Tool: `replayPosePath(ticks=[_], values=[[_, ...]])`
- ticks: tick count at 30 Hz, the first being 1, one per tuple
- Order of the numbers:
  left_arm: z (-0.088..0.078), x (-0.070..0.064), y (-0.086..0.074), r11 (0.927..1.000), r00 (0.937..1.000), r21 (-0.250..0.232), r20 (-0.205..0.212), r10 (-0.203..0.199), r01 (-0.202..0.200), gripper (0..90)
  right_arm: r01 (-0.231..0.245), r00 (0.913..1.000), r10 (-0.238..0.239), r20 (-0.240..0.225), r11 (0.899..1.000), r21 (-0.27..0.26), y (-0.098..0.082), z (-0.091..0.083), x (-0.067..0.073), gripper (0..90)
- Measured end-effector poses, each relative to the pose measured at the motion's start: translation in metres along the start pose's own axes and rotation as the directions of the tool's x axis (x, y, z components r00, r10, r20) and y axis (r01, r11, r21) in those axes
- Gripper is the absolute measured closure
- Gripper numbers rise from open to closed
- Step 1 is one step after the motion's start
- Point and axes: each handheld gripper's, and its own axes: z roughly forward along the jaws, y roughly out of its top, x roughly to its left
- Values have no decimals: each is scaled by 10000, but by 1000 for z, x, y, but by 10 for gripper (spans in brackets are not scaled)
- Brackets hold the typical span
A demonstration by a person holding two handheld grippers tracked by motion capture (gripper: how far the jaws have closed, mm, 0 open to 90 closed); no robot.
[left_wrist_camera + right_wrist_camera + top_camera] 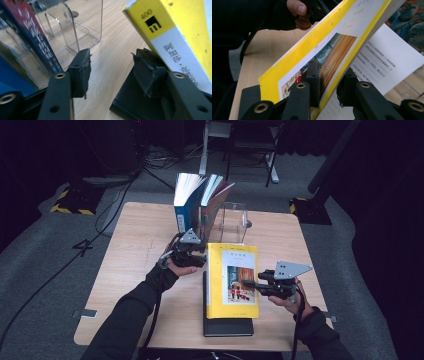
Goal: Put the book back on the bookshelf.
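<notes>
Two grippers: right gripper [250, 284] clamps yellow book [232, 280]; left gripper [196, 251] parted.

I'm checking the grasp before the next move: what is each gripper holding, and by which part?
The right gripper clamps the yellow book by its front cover's open edge. The left gripper holds nothing; its jaws stand apart beside the book's spine.
</notes>
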Motion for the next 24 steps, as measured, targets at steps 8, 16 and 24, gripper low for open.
replayPosePath(ticks=[8, 16, 24], values=[[-7, -2, 9, 9997, 9996, -247, 260, -62, 69, 611, 209, 9998, -208, -35, 9998, 29, 3, -2, 4, 726], [-15, -15, 22, 9958, 9934, -481, 801, 818, -781, 717, 738, 9972, -736, -99, 9972, 156, 10, -1, 10, 710], [-23, -26, 33, 9889, 9887, -740, 677, 1341, -1290, 817, 1027, 9932, -1027, 541, 9947, 31, 14, 0, 17, 769]])
